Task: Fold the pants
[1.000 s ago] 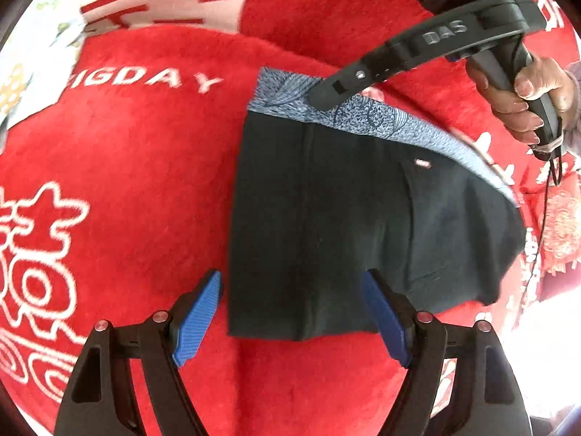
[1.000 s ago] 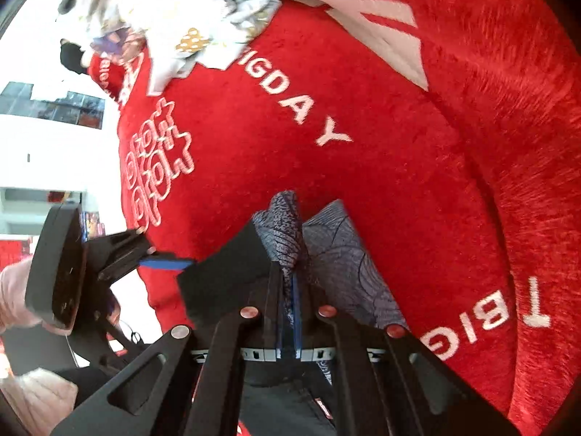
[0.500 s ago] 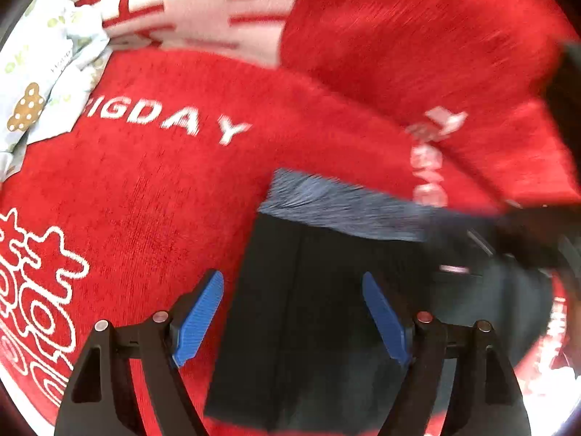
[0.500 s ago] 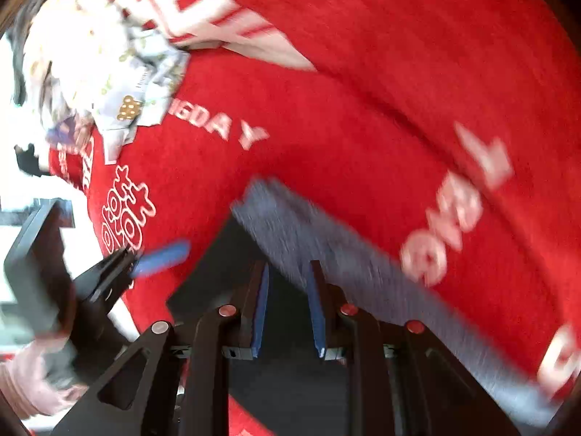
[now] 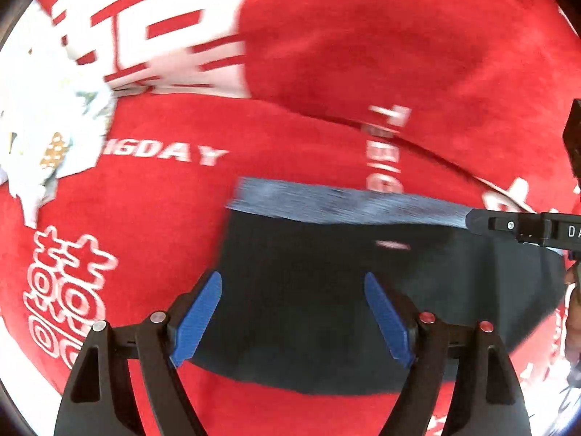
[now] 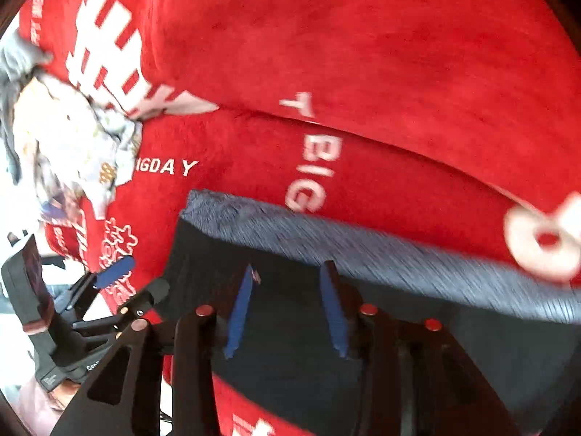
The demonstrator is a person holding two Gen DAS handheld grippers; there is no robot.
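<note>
Black folded pants (image 5: 297,254) with a blue-grey patterned waistband (image 5: 326,203) lie flat on a red blanket. My left gripper (image 5: 292,276) hovers over their near left part, open wide, with nothing between its blue pads. In the left wrist view my right gripper (image 5: 526,229) reaches in from the right edge at the waistband's end. In the right wrist view the right gripper (image 6: 287,270) hangs above the pants (image 6: 290,363) just short of the waistband (image 6: 363,250). Its jaws are opening and hold nothing. The left gripper (image 6: 149,272) shows at the pants' left edge.
The red blanket (image 5: 363,54) with white lettering covers the whole surface and rises in a fold behind the pants. A pile of pale printed clothes (image 5: 54,127) (image 6: 65,145) lies at the far left. A person's hand (image 5: 573,290) shows at the right edge.
The right gripper was shut on the waistband, has let it go and swung to the right. The waistband now lies flat. The left gripper has pulled up and back, still open.
</note>
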